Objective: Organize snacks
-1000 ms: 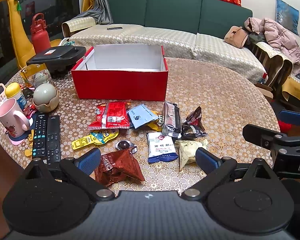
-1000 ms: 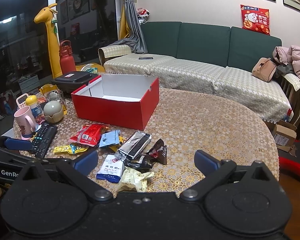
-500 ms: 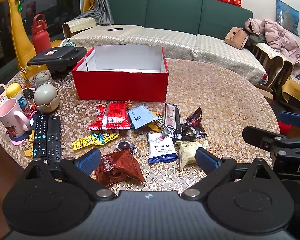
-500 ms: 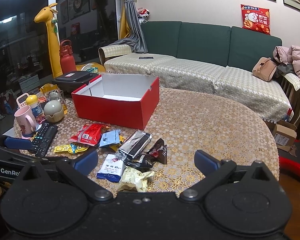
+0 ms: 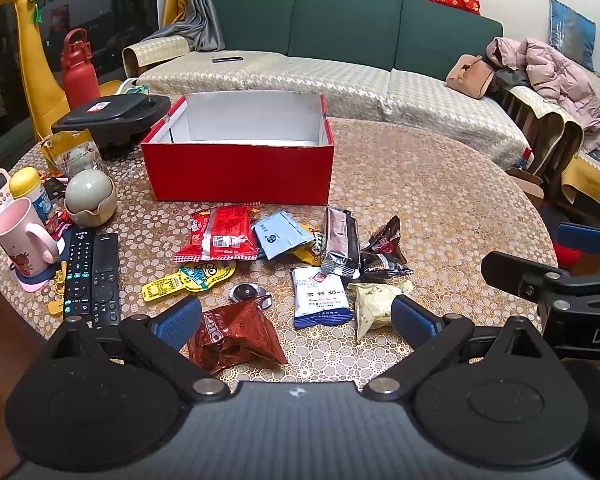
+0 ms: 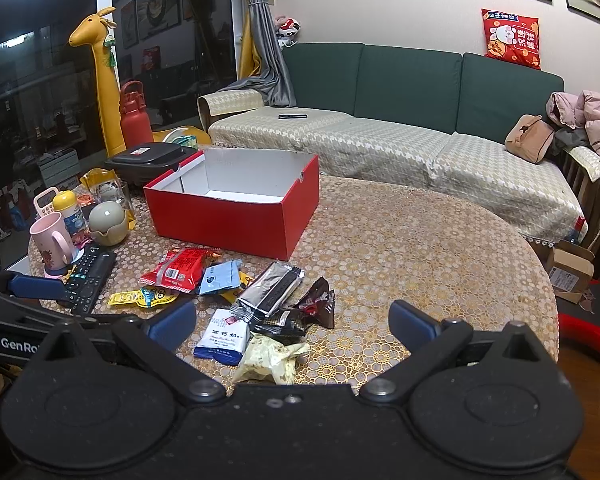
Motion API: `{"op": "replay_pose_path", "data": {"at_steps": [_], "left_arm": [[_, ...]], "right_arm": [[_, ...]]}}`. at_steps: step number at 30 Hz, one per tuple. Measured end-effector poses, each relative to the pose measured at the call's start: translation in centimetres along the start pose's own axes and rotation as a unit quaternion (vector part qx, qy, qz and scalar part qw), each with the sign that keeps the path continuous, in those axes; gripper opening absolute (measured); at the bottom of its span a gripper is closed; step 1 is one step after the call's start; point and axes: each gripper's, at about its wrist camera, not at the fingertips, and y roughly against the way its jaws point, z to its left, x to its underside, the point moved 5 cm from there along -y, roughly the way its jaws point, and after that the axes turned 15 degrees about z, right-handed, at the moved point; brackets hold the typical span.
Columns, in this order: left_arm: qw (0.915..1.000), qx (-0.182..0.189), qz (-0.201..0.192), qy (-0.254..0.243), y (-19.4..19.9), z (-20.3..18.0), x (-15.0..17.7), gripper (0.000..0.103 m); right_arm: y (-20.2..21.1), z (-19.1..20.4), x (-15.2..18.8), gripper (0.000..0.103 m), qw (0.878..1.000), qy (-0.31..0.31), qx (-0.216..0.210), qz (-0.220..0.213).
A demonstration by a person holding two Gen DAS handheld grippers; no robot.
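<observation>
An open red box (image 5: 240, 170) (image 6: 236, 216), white inside, stands on the round table. Several snack packets lie in front of it: a red packet (image 5: 220, 234) (image 6: 178, 268), a light blue one (image 5: 282, 234), a silver bar (image 5: 340, 242) (image 6: 270, 288), a white-blue pack (image 5: 320, 296) (image 6: 224, 336), a cream wrapper (image 5: 374, 300) (image 6: 272, 358), a brown foil bag (image 5: 236, 334). My left gripper (image 5: 296, 322) is open over the near snacks. My right gripper (image 6: 292, 326) is open and empty above the table's near edge.
Two black remotes (image 5: 92, 274), a pink mug (image 5: 24, 238), a green pot (image 5: 90, 198), a black container (image 5: 114, 120) and a red bottle (image 5: 78, 70) crowd the table's left side. A green sofa (image 5: 340, 40) stands behind. The other gripper (image 5: 560, 292) shows at right.
Both grippers have drifted very slightly; the view of the box and snacks has barely shifted. Nothing was taken hold of or let go.
</observation>
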Motion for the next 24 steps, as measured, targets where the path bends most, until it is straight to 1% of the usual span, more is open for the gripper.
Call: {"op": "replay_pose_path", "data": {"at_steps": [10, 20, 24], "left_arm": [[0.9999, 0.005, 0.008, 0.008, -0.5, 0.4, 0.1, 0.102], [0.9995, 0.007, 0.024, 0.019, -2.0, 1.6, -0.1, 0.102], [0.9988, 0.011, 0.038, 0.029, -3.1, 2.3, -0.1, 0.102]], "right_arm": [[0.0, 0.3, 0.0, 0.103, 1.000, 0.011, -0.002, 0.000], [-1.6, 0.2, -0.4, 0.103, 0.999, 0.022, -0.015, 0.019], [-2.9, -0.2, -0.6, 0.102, 0.999, 0.023, -0.024, 0.034]]}}
